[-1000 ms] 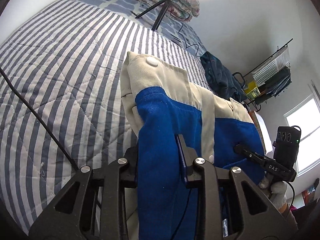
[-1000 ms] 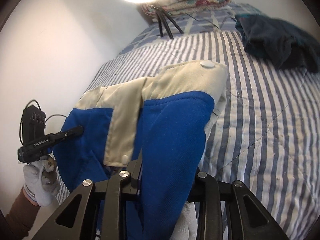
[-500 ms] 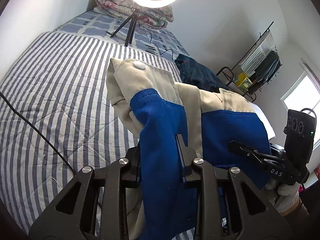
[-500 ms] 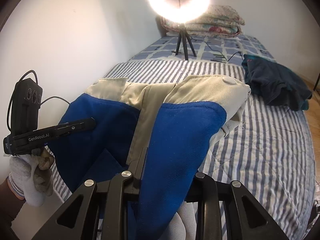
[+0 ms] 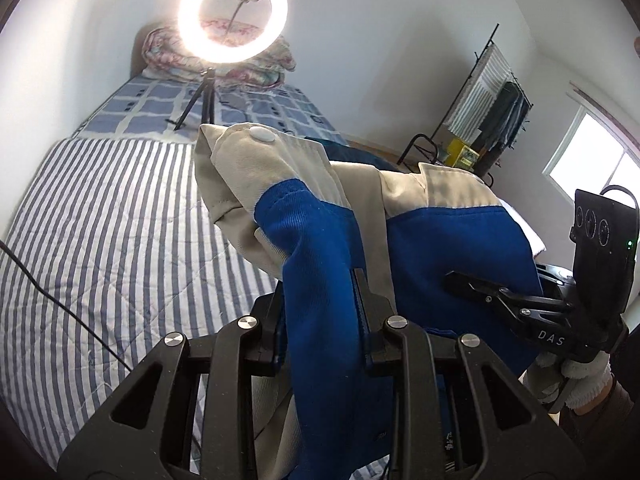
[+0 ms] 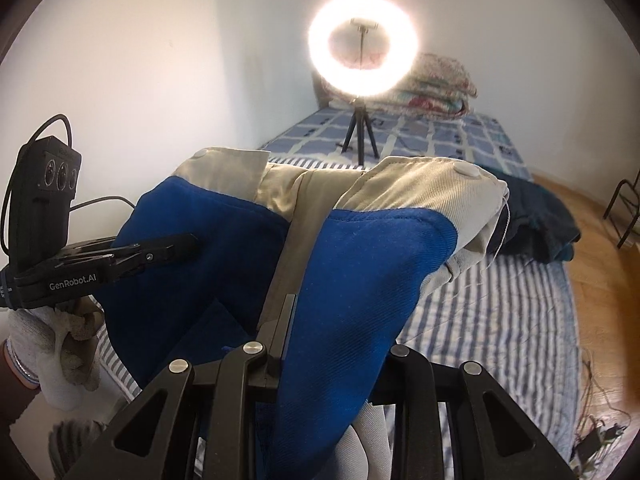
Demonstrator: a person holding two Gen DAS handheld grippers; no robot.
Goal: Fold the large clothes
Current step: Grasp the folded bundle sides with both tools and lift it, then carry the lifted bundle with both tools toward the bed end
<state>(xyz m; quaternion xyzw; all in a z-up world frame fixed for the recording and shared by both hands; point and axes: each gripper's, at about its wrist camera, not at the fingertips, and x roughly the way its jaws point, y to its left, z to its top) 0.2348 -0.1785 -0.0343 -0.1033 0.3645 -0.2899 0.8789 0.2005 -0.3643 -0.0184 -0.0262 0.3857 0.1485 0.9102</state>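
Left hand-held gripper pinches a blue fold of the blue-and-beige jacket, angled downward. We note the right hand-held gripper likewise clamped on the jacket, tilted down. Both gloved hands hold the garment raised above the striped bed.

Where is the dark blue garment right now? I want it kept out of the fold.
In the right wrist view the dark blue garment lies bunched on the striped bedspread, right of the held blue-and-beige jacket.
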